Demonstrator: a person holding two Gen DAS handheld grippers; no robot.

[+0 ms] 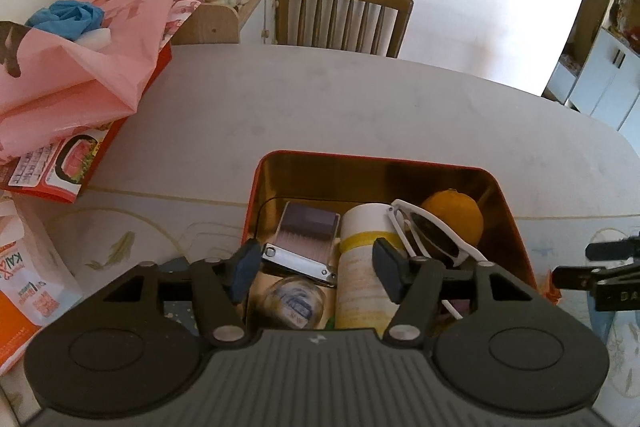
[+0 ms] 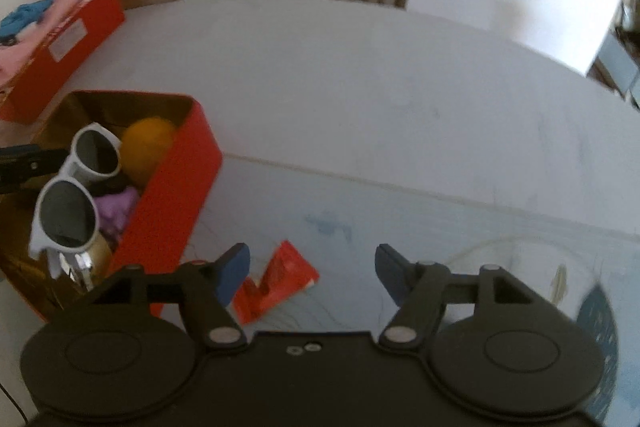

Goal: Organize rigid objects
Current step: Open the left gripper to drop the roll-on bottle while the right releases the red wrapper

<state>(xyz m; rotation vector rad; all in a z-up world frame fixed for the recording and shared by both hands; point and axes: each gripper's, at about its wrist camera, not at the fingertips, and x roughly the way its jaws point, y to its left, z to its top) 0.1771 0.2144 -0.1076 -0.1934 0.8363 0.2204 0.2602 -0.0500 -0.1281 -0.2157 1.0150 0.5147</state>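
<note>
Presently, my left tongs (image 1: 316, 269) hung over the red tin (image 1: 516, 223), jaws apart and gripping nothing. The tin served as my reference. Inside it lay a white tube (image 1: 360, 267) with a yellow band, directly under the left tongs' gap, with neither pad pressing on it as far as I could see. Left of the tube sat a metal-edged case (image 1: 304, 239), and nearer me a small clear jar (image 1: 290, 301). White sunglasses (image 1: 432, 235) rested at the tin's right side, leaning over the tube, with an orange (image 1: 456, 219) behind them in the far right corner. A purple item (image 2: 116, 207) showed beneath the sunglasses; I could not identify it.

My right tongs (image 2: 312, 273) stood outside the tin, just to its right, above the table (image 2: 360, 87). Their jaws were spread and empty. A red packet (image 2: 276, 283) lay on the table under them, beside the tin's near right wall, not touched by either pad.

A chair (image 1: 344, 13) stood beyond the table, well past the tin.
</note>
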